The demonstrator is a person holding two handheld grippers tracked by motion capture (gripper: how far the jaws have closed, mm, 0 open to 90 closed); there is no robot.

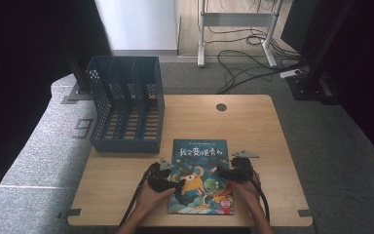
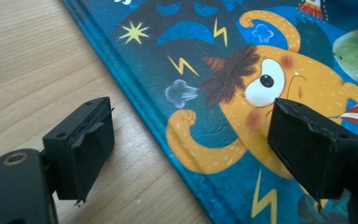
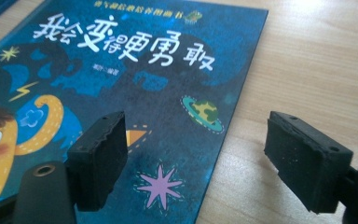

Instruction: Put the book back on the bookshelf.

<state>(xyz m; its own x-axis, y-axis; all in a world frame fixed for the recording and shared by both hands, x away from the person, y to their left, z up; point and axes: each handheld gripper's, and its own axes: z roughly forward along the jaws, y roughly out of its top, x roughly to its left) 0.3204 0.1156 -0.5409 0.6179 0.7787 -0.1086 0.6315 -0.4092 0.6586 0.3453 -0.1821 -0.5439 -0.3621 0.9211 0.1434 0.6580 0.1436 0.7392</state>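
Observation:
A blue picture book [image 1: 200,176] with an orange cartoon monster on its cover lies flat at the front middle of the wooden table [image 1: 253,122]. My left gripper [image 1: 171,181] is at the book's left edge, and in the left gripper view it [image 2: 191,149] stands open, one jaw over bare wood and the other over the cover [image 2: 242,84]. My right gripper [image 1: 225,170] is at the book's right edge. In the right gripper view it [image 3: 198,163] is open too, straddling the edge of the book [image 3: 135,70], with nothing pressed between the pads.
A dark blue perforated file rack [image 1: 126,105] with several slots stands at the back left of the table. A round cable hole [image 1: 221,107] sits near the far edge. Cables [image 1: 243,68] and a desk frame lie on the floor beyond.

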